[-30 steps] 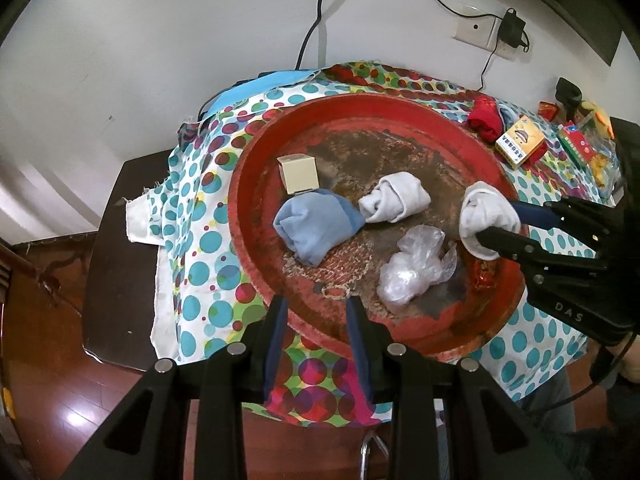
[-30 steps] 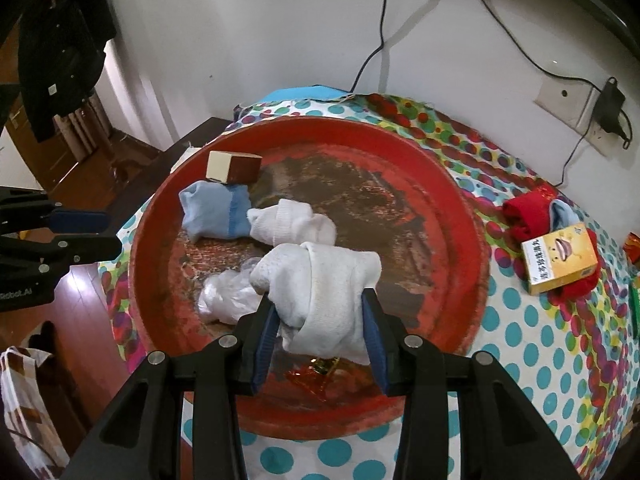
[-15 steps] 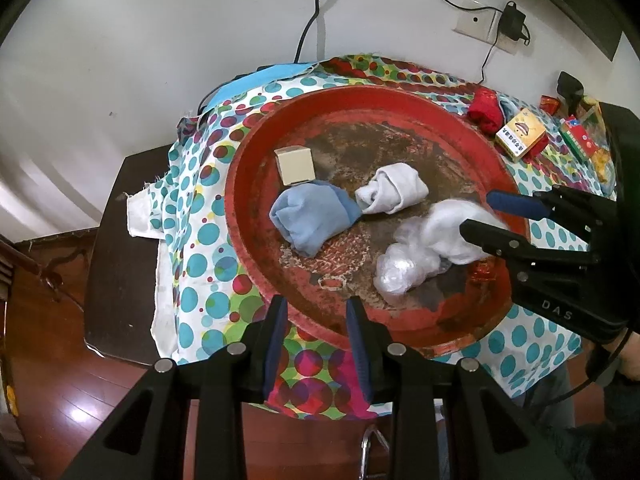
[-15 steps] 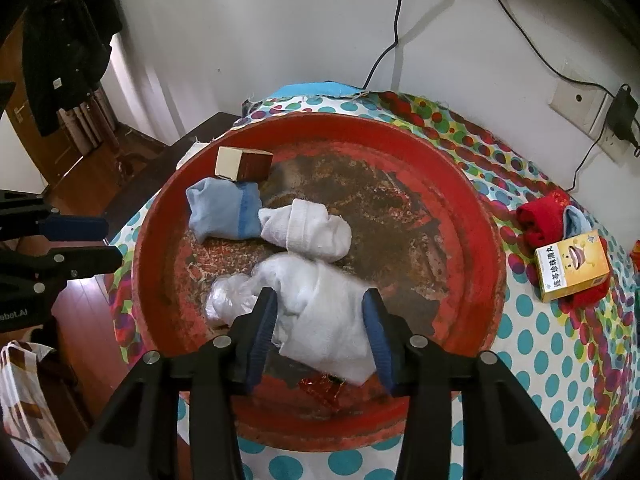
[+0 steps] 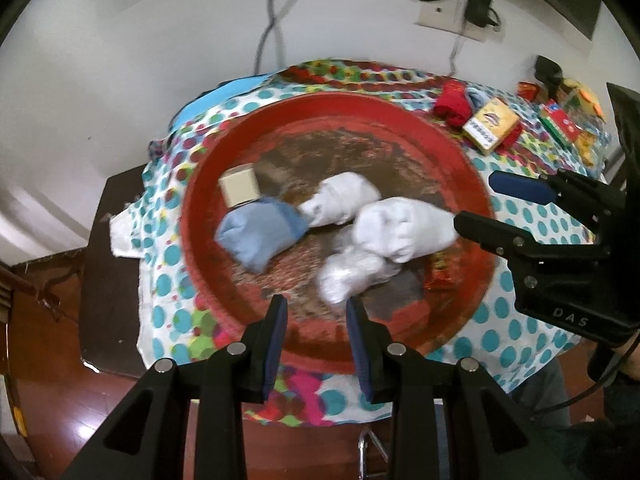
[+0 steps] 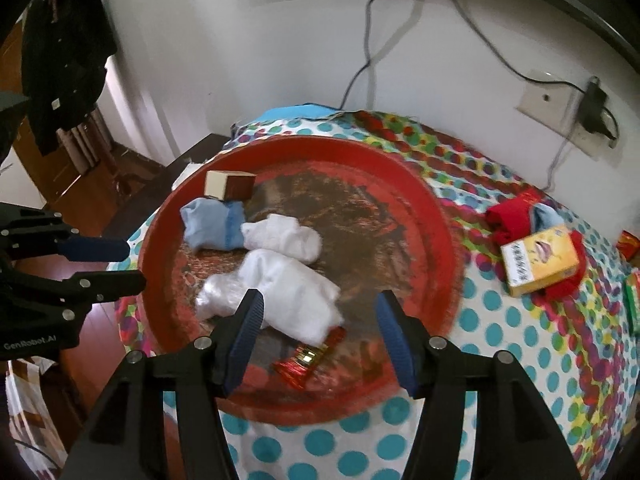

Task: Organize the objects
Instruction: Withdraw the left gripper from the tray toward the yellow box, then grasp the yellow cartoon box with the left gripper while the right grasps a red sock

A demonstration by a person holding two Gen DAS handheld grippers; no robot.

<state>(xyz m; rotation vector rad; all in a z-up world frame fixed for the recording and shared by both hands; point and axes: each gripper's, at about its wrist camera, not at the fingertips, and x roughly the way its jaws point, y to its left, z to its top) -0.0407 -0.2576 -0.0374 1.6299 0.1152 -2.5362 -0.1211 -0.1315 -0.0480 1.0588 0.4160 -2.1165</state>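
Observation:
A big round red tray [image 6: 440, 216] [image 5: 452, 148] lies on the polka-dot cloth. In it lie a white sock bundle [image 6: 296, 300] [image 5: 400, 228], a second white sock roll [image 6: 284, 236] [image 5: 344, 200], a blue sock [image 6: 212, 224] [image 5: 260, 236], a clear plastic bag [image 6: 220, 300] [image 5: 352, 276], a small box [image 6: 228, 184] [image 5: 240, 188] and a red wrapper [image 6: 312, 356]. My right gripper [image 6: 320, 328] [image 5: 476, 204] is open and empty, just behind the white bundle. My left gripper [image 5: 316, 320] [image 6: 120, 264] is open and empty at the tray's near edge.
A red sock [image 6: 516, 220] with a yellow box [image 6: 544, 260] on it lies right of the tray. More small packets [image 5: 560, 120] sit at the cloth's far right. A dark side table [image 5: 108, 280] and wood floor lie left. A wall socket with cables [image 6: 560, 108] is behind.
My right gripper lowered the white sock bundle into the tray, opened wide and let it go, then drew back a little. The left gripper moved slightly forward.

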